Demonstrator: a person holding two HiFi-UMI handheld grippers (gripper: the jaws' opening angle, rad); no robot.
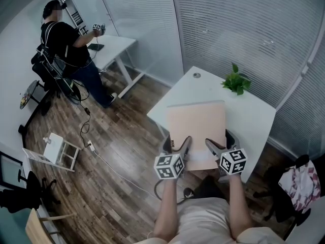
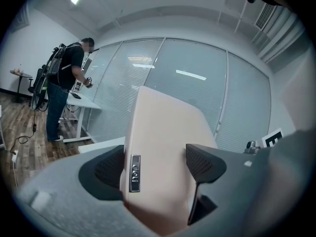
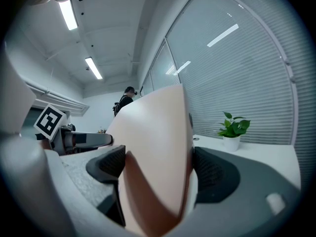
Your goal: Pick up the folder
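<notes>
Setting. A white table (image 1: pixel 254 121) stands on a wood-plank floor (image 1: pixel 117 136), backed by a glass wall with closed blinds (image 1: pixel 228 29). A second white desk (image 1: pixel 114 47) stands well apart at the far left. A person in dark clothes (image 1: pixel 66 39) works at it, and a small white stool (image 1: pixel 56 149) stands on the floor nearer to me. Two ceiling strip lights (image 3: pixel 69 15) show in the right gripper view.

Tools. I hold both grippers at the near edge of the table. The left gripper (image 1: pixel 177 144) is clenched on the near left part of the folder (image 1: pixel 195 123). Its view shows the two dark ribbed pads (image 2: pixel 205 163) pressing the pale cover from either side, beside a small dark label (image 2: pixel 134 173) on the folder's edge. The right gripper (image 1: pixel 221 142) is clamped the same way on the near right part, with a pad on each face of the cover.

Task object. The beige folder is shut and sits over the middle of the table, its near edge at the table's front rim and between the two grippers. Both gripper views show it tilted upward, but I cannot tell whether its far edge touches the tabletop.

Count. One folder; two grippers, both gripping it; one potted plant (image 1: pixel 236 81) on the far right of the table, apart from the folder; one round grommet (image 1: pixel 196 75) in the tabletop; two tables.
</notes>
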